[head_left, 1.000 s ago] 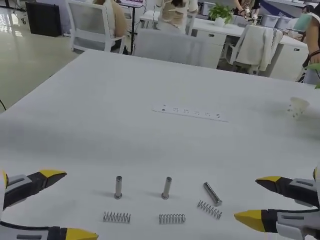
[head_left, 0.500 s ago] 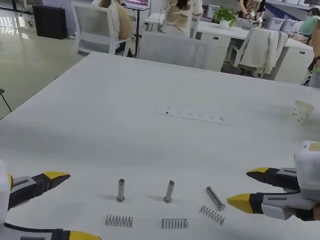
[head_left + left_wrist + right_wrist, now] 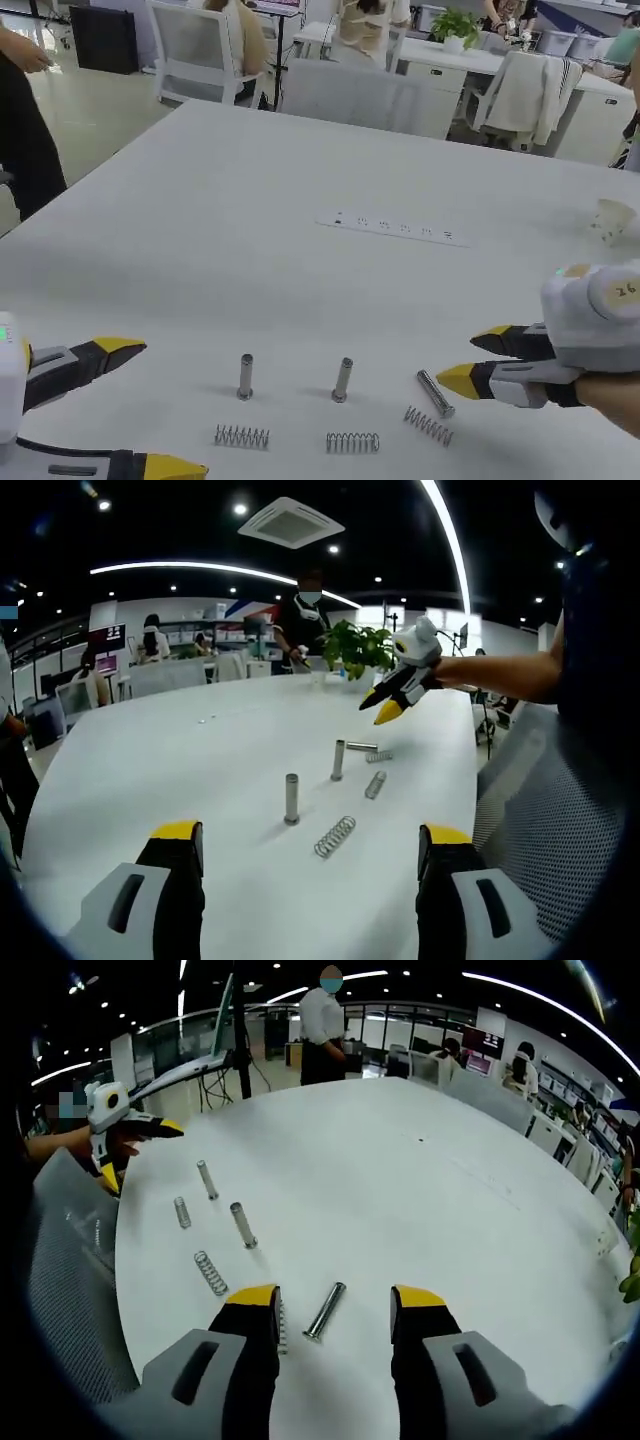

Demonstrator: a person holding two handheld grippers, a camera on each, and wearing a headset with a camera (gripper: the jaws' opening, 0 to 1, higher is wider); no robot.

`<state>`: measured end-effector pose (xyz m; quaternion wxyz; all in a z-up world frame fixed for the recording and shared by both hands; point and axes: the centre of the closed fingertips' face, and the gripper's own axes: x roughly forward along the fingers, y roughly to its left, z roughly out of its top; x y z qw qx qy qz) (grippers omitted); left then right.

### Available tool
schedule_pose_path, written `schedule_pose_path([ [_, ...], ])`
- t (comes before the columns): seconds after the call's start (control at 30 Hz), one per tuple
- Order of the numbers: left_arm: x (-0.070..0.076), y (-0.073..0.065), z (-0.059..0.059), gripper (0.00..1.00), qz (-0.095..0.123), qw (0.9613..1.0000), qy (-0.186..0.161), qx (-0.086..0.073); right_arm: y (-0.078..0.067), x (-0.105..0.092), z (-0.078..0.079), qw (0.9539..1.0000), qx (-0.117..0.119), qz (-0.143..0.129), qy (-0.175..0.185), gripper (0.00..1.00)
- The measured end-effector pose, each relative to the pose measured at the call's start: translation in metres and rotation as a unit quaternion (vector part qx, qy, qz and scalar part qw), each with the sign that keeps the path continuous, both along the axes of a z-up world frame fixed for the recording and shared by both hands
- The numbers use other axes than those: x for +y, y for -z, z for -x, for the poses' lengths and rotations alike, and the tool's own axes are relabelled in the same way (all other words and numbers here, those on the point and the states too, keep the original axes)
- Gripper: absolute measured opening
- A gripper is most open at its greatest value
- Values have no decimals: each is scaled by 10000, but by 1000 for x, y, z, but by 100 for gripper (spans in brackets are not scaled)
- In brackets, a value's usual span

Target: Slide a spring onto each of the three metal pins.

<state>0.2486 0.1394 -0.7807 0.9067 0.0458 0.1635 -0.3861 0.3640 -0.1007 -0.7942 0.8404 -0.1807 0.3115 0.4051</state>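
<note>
Trainee: Movement since a second ago, which gripper?
Lead: Right gripper (image 3: 458, 360). It has come in from three o'clock, and its yellow tips now sit just beside the far end of the lying pin (image 3: 434, 393). The jaws are partly open and hold nothing. In the right gripper view that pin lies between them.
Trainee: So a first pickup is near?
Lead: I'd judge so, since no spring is on any pin yet. The left pin (image 3: 245, 376) and middle pin (image 3: 342, 380) stand upright. Each has a spring at its six o'clock: the left spring (image 3: 242, 436) and the middle spring (image 3: 352, 441). The right spring (image 3: 428, 425) lies at the lying pin's six o'clock, close beside it.
Trainee: And the left gripper (image 3: 170, 407)?
Lead: Wide open and empty, at nine o'clock of the left pin.
Trainee: Anything in the way?
Lead: That close spring; a jaw could nudge it. The power strip (image 3: 392, 228) at twelve o'clock and the paper cup (image 3: 612, 220) at two o'clock are well apart.
</note>
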Motion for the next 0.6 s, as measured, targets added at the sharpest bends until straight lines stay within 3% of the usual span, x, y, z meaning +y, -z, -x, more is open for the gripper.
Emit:
schedule_pose_path([
  [0.4, 2, 3, 0, 84, 18, 10000, -23, 22, 26, 5, -6, 9981, 319, 467, 239, 30],
  [0.6, 2, 4, 0, 84, 41, 10000, -19, 32, 33, 7, -9, 9966, 428, 572, 401, 25],
])
